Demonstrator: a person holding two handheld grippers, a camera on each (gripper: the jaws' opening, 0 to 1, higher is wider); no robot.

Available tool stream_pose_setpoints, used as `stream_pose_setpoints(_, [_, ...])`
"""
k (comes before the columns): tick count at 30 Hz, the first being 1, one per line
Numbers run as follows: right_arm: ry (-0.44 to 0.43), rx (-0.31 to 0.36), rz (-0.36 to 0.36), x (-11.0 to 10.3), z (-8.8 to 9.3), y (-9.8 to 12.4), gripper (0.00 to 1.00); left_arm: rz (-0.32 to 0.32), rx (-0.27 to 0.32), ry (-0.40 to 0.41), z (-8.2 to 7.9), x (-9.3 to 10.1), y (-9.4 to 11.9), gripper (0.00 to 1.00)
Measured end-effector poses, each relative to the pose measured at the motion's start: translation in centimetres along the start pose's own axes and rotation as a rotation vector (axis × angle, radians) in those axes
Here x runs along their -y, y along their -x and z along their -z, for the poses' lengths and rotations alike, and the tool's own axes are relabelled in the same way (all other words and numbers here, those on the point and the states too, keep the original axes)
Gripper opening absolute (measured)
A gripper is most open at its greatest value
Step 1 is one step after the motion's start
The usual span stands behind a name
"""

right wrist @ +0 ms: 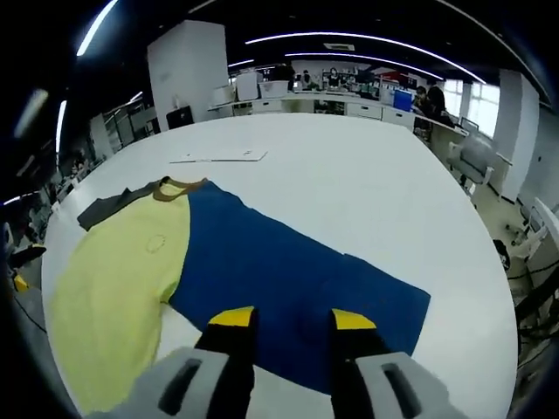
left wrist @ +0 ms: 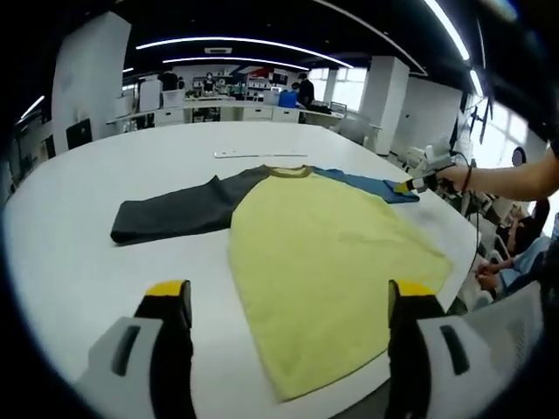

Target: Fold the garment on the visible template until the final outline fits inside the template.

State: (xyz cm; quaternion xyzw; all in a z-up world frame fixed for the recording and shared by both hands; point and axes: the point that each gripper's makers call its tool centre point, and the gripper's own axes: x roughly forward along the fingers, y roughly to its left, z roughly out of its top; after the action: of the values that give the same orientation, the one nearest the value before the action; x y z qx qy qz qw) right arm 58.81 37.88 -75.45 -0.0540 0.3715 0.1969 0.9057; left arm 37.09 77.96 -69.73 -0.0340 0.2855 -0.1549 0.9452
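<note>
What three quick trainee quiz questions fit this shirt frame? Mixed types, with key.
1. True or false: the shirt lies spread flat on the white table.
2. The sleeve in front of the right gripper is: A grey, B blue, C red?
3. Fill in: the left gripper has its jaws ____.

Key: 1 true; 2 B; 3 open.

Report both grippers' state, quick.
Left gripper: open, holding nothing, above the shirt.
Right gripper: open, over the blue sleeve.
</note>
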Motion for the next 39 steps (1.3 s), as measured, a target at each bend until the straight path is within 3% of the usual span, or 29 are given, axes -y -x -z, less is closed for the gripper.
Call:
stream_pose_setpoints(9, [0.001,-0.042,0.048,1.1,1.1,-0.3,0.13,0.003,0.004,-0.005,0.0,0.2,0.3,0.90])
stream_pose_setpoints(15, [-0.054,-0.014,0.097,2.1,1.3,0.0,0.00,0.014,0.005,-0.014,-0.2,0.6,0.3,0.94])
stream_pose_setpoints(23, [-0.137,0.001,0.089,2.4,1.2,0.1,0.00,0.031,-0.005,-0.027,-0.2,0.9,0.2,0.95])
stream_pose_setpoints(39, [-0.107,0.028,0.093,1.9,-0.7,0.7,0.00,0.071,-0.013,-0.050,-0.3,1.4,-0.1,0.97])
